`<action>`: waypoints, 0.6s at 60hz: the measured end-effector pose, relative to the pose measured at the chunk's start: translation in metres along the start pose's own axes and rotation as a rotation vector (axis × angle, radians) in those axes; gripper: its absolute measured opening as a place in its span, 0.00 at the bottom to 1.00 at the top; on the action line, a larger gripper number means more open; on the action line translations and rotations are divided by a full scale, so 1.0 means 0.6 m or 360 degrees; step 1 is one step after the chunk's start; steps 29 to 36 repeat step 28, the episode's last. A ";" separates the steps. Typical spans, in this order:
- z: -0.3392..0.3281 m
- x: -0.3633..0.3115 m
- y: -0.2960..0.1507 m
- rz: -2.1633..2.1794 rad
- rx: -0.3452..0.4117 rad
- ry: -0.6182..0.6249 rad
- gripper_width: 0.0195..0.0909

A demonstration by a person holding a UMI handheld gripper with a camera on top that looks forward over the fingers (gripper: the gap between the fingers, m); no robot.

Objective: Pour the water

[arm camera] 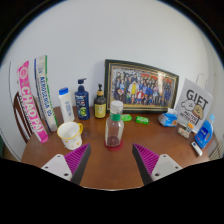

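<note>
Nothing is poured yet. The hand-held gripper [111, 163] is held apart and empty. The water bottle [114, 131] stands untouched on the desk [110, 172], beside the cup [69, 134], ahead of the fingers.

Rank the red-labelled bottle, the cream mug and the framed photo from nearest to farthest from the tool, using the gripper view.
The tool is open and holds nothing.
1. Red-labelled bottle: just ahead, between the fingers' lines.
2. Cream mug: ahead, off to the left; close to the bottle's range.
3. Framed photo: at the back, against the wall.
</note>
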State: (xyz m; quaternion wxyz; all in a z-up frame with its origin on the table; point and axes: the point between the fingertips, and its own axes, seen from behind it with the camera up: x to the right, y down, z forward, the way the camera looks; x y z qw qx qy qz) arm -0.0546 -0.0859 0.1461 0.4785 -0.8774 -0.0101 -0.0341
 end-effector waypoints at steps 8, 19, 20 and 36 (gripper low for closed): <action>-0.097 -0.016 0.012 0.0004 -0.0027 0.0034 0.93; -0.164 -0.020 0.030 0.0013 -0.0044 0.0044 0.92; -0.167 -0.018 0.031 0.0010 -0.0039 0.0047 0.92; -0.177 -0.006 0.041 0.0021 -0.0039 0.0099 0.92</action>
